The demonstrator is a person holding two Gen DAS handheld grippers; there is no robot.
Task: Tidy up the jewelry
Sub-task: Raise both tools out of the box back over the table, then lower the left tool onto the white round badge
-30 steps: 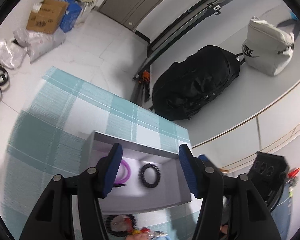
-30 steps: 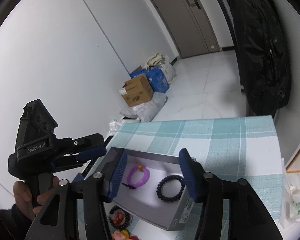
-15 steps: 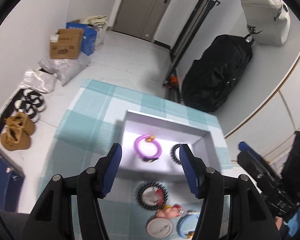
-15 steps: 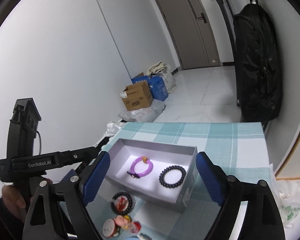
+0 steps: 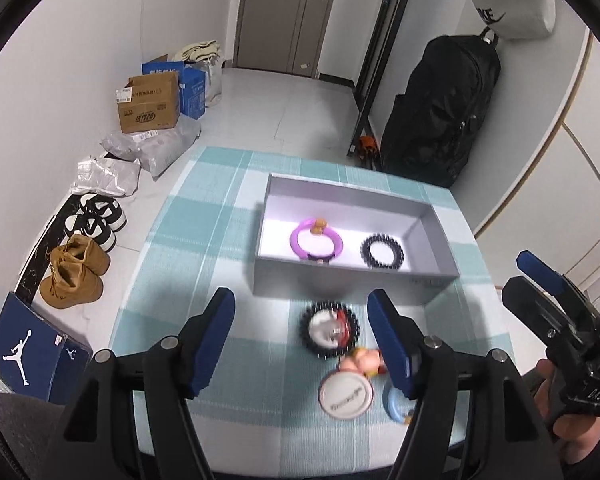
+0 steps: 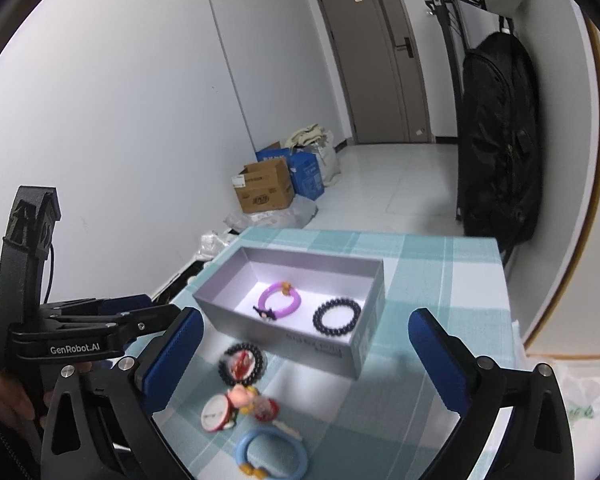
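Left hand-held gripper [image 5: 302, 336]: jaws spread wide, nothing between them, raised over the near part of the tabletop [image 5: 204, 240] with its teal checked cloth. Right hand-held gripper [image 6: 306, 354]: likewise wide apart and empty, above the loose pieces.

Grey box [image 5: 440, 236] at the far middle of the tabletop. Inside it, purple bracelet [image 5: 300, 240] at left and black bead bracelet [image 5: 381, 252] at right, apart from each other.

In front of the box, on the cloth: another black bead bracelet [image 6: 241, 364] ringed around a red-and-white trinket, then a round white badge [image 5: 345, 396] touching a small figurine [image 6: 242, 394], then a blue bracelet [image 6: 271, 454] nearest the edge.
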